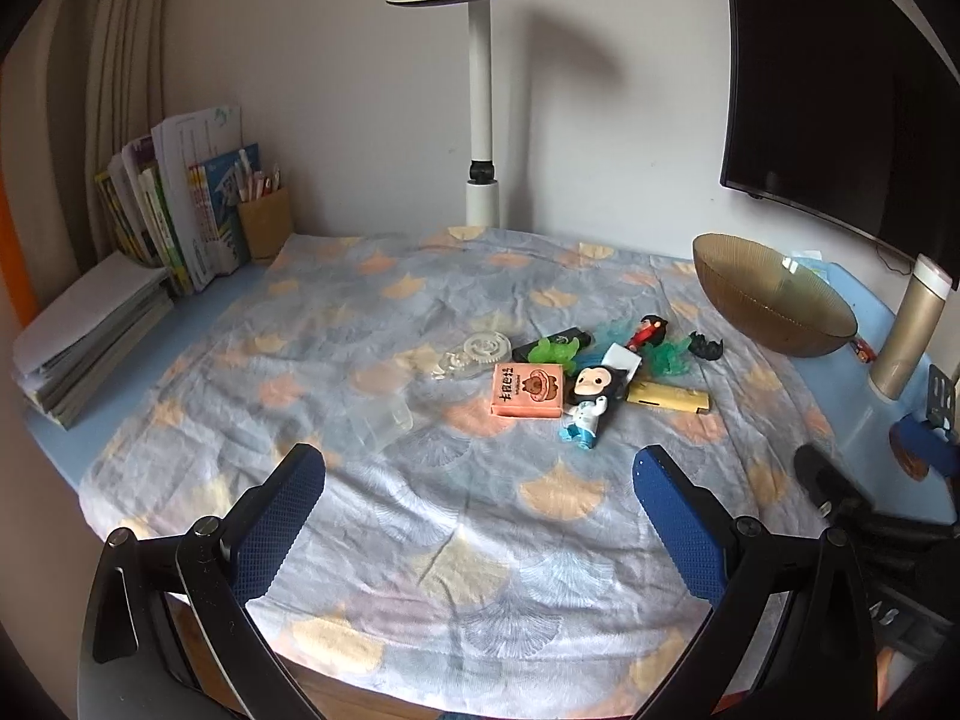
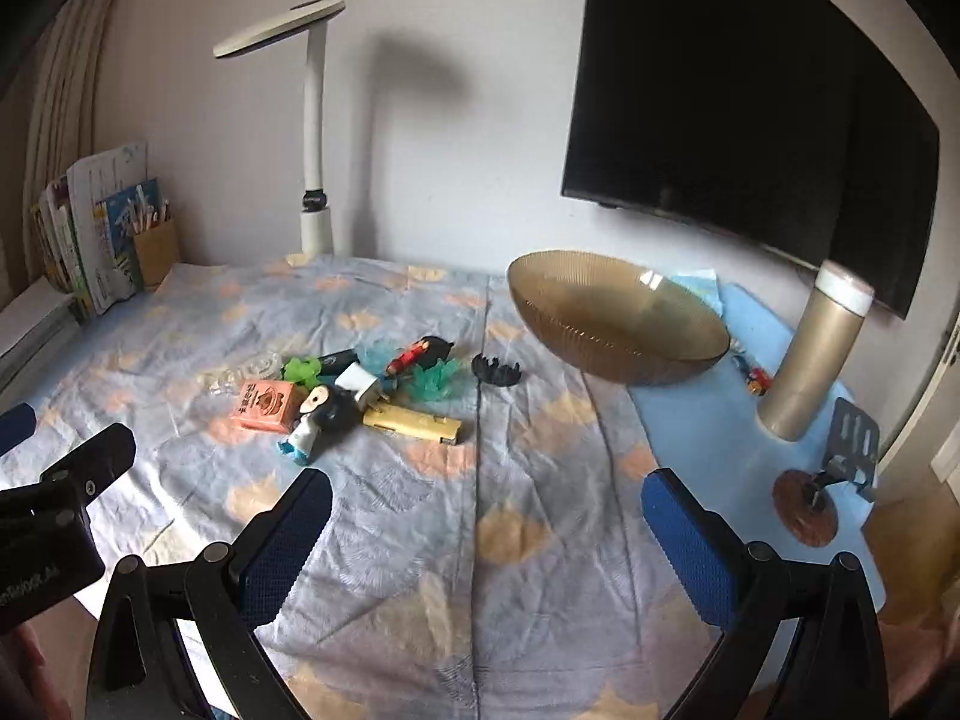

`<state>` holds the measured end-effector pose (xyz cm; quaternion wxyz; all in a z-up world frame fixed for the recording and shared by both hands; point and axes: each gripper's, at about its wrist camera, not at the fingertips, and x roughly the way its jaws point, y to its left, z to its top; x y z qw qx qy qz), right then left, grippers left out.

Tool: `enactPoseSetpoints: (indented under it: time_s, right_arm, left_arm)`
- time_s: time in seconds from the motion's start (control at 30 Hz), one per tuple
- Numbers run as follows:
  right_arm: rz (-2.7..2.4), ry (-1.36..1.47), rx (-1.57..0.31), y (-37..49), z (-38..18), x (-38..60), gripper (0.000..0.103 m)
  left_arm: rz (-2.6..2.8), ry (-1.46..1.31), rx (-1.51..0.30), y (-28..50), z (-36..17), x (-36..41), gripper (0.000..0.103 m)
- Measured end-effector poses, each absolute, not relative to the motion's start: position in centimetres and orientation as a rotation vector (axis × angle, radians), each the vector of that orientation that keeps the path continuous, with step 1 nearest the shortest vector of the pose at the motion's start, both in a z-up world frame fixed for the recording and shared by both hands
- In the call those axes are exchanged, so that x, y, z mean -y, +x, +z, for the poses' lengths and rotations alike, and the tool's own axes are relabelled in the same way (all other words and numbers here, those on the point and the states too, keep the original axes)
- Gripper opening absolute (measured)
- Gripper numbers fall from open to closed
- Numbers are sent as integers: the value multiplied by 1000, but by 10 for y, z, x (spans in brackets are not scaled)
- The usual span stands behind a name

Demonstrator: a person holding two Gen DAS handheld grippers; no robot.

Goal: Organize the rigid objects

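I hold both the left gripper [image 1: 480, 474] and right gripper [image 2: 486, 498] with jaws wide open, empty; the toy pile [image 2: 360, 387] waits at eleven o'clock, bowl [image 2: 618, 324] at one, ready for sorting.

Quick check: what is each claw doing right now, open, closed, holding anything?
Left claw: open, holding nothing, above the patterned cloth.
Right claw: open, holding nothing, above the same cloth.

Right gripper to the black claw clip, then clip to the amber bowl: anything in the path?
Nothing visible blocks either leg. The right gripper hangs open over bare patterned cloth, and the black claw hair clip lies apart from the pile, on its right. Only cloth lies between it and the ribbed amber glass bowl.
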<state>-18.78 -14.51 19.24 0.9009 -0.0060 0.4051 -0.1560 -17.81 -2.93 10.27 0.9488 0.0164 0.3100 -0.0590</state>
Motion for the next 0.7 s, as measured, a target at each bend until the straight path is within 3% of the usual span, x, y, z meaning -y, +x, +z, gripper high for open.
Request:
enactPoseSetpoints:
  time_s: [0.2, 0.7]
  right_arm:
    - [-276, 62, -946, -185, 169, 147, 103]
    - [-281, 70, -931, -190, 178, 148, 103]
  left_arm:
    - [-151, 27, -635, -185, 108, 28, 102]
    - [-139, 33, -643, -183, 110, 26, 102]
